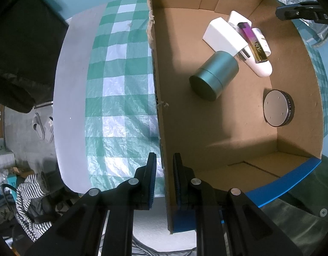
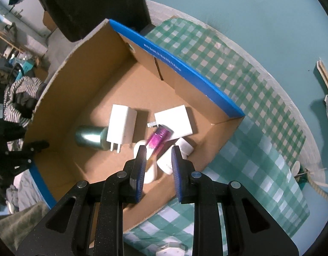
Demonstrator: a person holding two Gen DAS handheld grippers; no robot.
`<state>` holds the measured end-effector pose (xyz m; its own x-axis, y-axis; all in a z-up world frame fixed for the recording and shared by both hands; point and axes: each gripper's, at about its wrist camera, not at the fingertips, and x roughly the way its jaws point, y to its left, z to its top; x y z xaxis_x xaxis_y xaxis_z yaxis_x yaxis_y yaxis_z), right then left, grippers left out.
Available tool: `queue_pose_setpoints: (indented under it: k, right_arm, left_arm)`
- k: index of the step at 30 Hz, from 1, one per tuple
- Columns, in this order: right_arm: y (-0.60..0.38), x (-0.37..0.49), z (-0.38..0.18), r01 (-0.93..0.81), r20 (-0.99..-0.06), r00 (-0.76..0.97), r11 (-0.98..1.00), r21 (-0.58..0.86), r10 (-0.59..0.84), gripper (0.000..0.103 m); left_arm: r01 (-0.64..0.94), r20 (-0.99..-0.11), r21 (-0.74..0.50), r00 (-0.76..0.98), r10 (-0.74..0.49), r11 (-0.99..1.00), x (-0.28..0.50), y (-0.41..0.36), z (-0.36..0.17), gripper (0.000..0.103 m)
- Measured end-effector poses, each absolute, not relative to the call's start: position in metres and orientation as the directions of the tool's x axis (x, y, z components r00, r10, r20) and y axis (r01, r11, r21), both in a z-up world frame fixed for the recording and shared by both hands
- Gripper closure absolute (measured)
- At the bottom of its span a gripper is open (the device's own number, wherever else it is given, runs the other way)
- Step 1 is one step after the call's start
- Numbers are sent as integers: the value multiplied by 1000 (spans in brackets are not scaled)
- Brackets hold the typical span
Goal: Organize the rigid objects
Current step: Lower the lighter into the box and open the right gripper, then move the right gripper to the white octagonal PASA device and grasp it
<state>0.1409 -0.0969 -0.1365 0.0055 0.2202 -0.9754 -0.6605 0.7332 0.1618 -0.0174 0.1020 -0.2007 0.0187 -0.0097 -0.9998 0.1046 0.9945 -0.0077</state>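
An open cardboard box (image 1: 228, 132) with blue edges stands on the table. In it lie a teal metal canister (image 1: 214, 75) on its side, a white plug charger (image 1: 224, 37), a white square adapter (image 1: 238, 19), a white bottle (image 1: 262, 66) and a round flat tin (image 1: 278, 108). A purple lighter (image 1: 252, 42) rests on top of the white pieces. My left gripper (image 1: 164, 164) is shut on the box's left wall. My right gripper (image 2: 158, 155) hangs over the lighter (image 2: 158, 138) with a narrow gap between its pads and nothing in them.
The box sits on a green-and-white checked cloth (image 1: 121, 98) over a round white table (image 1: 72, 106). A small white object (image 2: 170, 248) lies on the cloth near the box. A rope (image 2: 317, 183) lies at the table's right edge. Striped clothing (image 1: 33, 202) is on the floor.
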Motion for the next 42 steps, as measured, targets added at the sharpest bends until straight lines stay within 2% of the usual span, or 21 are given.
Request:
queue_pose_setpoints:
  k: [2,14,28,39,42]
  right_arm:
    - [-99,140,-131,-657,-975,10,736,162,224,71]
    - [-132,131,-108,-612,-974,62,779,134,216,52]
    - [-199,108,-107,-491,-980,70,861,128,186,47]
    - [-246,84,-128,-391,-987,26,911,133,156,47]
    - [-255,73,-140,-390,-991,12,913,121,136,44]
  left_arm:
    - [107,-1000,-5,19,-7,994,-18,101,-201,88]
    - [126,-1000,-3,14,-4,992,-15,94,-201,88]
    - [139,-1000,2,8,1,990,-14,98,-201,88]
    - [145,-1000,-2,12,-4,989,-12,100,-201,88]
    - [148,-1000,-2,14,-4,989,-12,99,-200,88]
